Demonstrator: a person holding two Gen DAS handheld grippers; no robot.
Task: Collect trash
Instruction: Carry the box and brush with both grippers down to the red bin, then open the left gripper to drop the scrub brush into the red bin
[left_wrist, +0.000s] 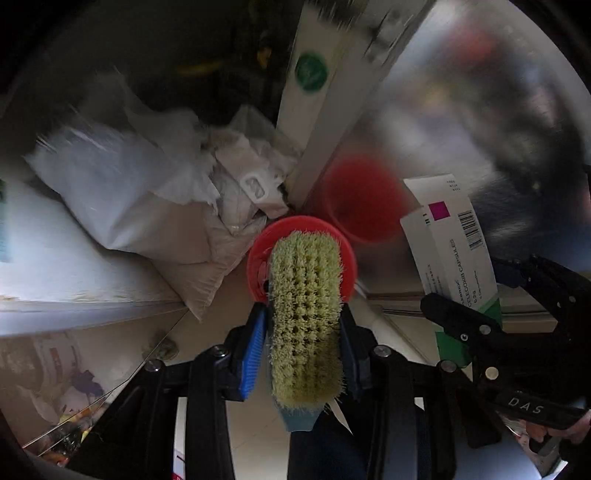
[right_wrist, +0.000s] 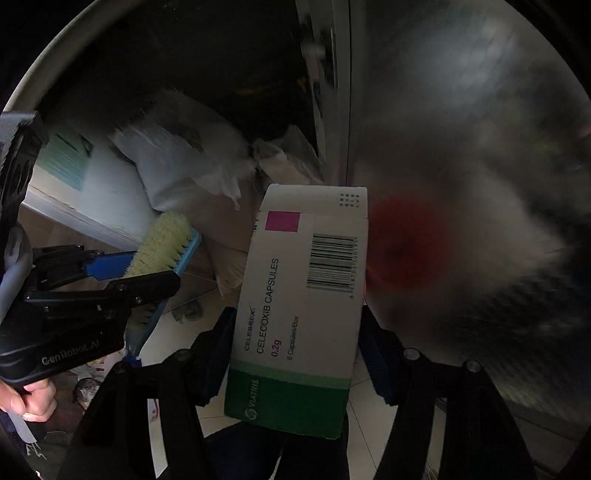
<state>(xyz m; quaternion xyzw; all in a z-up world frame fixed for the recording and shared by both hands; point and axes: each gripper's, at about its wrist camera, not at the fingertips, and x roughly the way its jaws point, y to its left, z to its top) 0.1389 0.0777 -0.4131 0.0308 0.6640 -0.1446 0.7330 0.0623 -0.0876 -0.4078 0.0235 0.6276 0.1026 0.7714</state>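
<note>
My left gripper (left_wrist: 304, 319) is shut on a scrub brush (left_wrist: 306, 288) with yellow-green bristles and a blue back, its blue pads pressing both long sides. Past the brush tip lies a round red object (left_wrist: 258, 254), partly hidden by the bristles. My right gripper (right_wrist: 297, 321) is shut on a white and green capsule box (right_wrist: 299, 295), held upright by its sides. The box (left_wrist: 454, 240) and right gripper (left_wrist: 465, 325) also show at the right of the left wrist view. The left gripper (right_wrist: 147, 266) and brush (right_wrist: 162, 240) show at the left of the right wrist view.
White plastic bags (left_wrist: 110, 192) and crumpled packaging (left_wrist: 251, 177) are piled in a dark corner. A brushed-steel panel (left_wrist: 461, 110) stands on the right, mirroring the red object. A white post with a green sticker (left_wrist: 312, 72) rises behind. A hand (right_wrist: 29, 398) grips the left handle.
</note>
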